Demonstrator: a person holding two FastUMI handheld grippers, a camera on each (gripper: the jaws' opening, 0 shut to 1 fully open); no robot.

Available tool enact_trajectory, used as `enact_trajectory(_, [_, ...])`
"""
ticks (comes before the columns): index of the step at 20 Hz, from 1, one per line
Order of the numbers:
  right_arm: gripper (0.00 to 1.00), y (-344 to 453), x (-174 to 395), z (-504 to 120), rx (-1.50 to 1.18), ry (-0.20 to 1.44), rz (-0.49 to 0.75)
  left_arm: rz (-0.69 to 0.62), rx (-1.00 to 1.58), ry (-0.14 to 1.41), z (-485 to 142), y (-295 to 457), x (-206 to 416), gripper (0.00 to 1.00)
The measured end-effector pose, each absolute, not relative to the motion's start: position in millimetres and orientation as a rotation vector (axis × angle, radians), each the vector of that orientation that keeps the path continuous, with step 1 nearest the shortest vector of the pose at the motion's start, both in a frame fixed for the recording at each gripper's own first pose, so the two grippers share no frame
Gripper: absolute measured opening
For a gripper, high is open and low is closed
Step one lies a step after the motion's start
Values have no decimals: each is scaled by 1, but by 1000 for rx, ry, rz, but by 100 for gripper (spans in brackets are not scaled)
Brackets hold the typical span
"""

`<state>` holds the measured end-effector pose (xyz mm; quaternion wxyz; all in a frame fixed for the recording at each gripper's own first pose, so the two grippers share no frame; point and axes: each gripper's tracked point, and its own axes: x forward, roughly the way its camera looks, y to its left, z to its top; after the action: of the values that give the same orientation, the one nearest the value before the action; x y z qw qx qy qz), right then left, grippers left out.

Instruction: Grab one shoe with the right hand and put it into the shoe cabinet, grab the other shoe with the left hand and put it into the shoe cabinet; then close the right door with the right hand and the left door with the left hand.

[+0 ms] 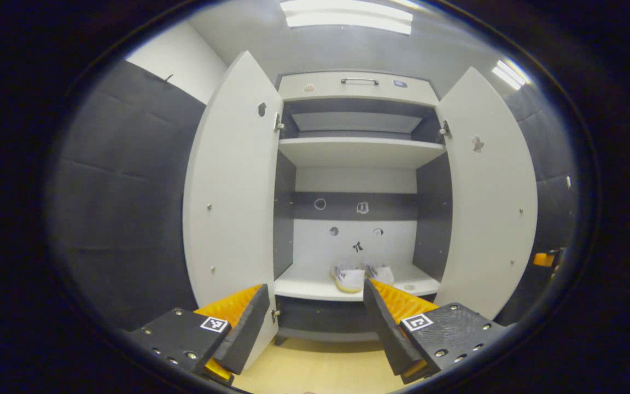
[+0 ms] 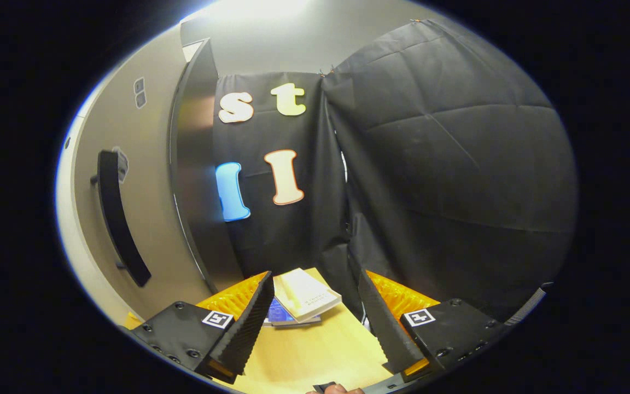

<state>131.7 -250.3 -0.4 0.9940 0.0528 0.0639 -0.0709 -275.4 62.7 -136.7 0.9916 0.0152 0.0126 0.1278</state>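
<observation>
Left gripper view: both shoes (image 1: 360, 276) sit on shoe cabinet (image 1: 356, 87) lower shelf; doors wide. Left tongs (image 1: 315, 328) open, empty. Right tongs (image 2: 312, 323) open, beside right door (image 2: 129, 219); closing it likely next.

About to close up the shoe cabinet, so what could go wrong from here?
1. Both shoes sit near the shelf's front edge; a swinging door might catch them.
2. The right gripper faces the right door's outer side, near its handle; a fast push could slam it.
3. The left door stands wide open, a long swing for the left gripper.
</observation>
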Motion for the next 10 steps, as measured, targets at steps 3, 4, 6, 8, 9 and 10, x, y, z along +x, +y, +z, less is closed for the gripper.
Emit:
enact_trajectory(3, [92,-239,146,32,91,86,-85,277,16,73,-154,68,-293,98])
enact_trajectory(4, [97,-231,147,36,75,92,-57,275,-8,84,-163,66,-299,98])
enact_trajectory(6, [98,-217,143,46,93,107,1,257,-45,94,-172,63,-300,99])
enact_trajectory(8, [93,-200,136,58,142,102,58,235,-57,101,-177,62,-300,99])
enact_trajectory(9, [93,-195,132,64,157,92,71,217,-59,102,-179,62,-299,98])
enact_trajectory(10, [93,-193,132,68,165,80,75,194,-63,105,-182,60,-298,98])
